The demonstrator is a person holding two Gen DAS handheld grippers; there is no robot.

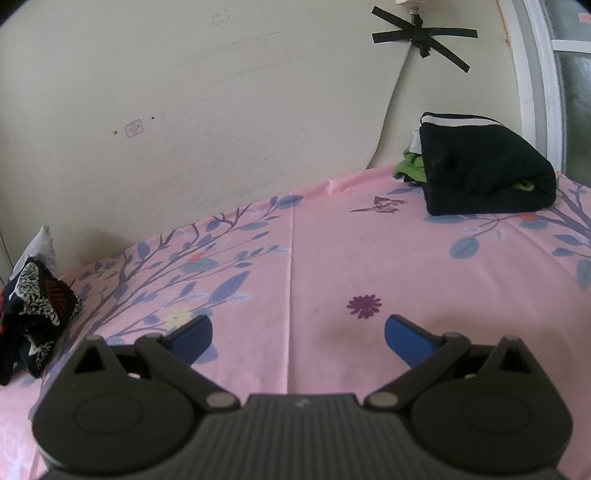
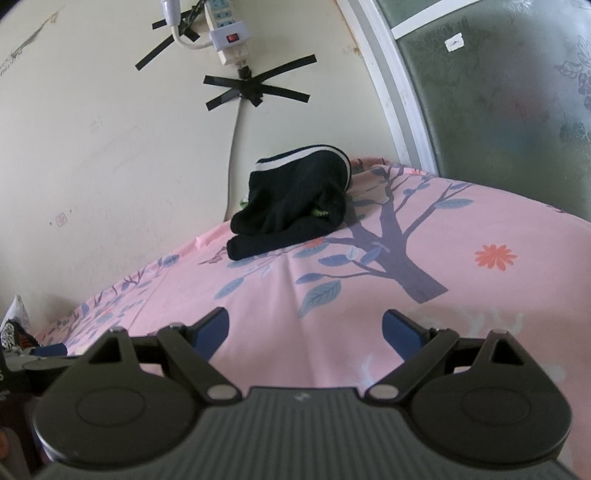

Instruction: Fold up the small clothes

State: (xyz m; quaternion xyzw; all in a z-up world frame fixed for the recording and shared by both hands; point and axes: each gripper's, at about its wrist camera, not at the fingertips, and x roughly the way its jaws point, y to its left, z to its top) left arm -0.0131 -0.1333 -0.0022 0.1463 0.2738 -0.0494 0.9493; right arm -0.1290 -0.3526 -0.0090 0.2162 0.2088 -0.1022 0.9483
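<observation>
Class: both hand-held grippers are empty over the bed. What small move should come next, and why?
Probably swing the left hand-held gripper left to the crumpled patterned garment: it is open, holds nothing, and the black garment already lies folded.

Green garment mostly hidden under the black folded garment at 2 o'clock, patterned cloth pile cut by the edge at 9 o'clock, power strip cropped at 12 o'clock, small wall sticker unreadable.
</observation>
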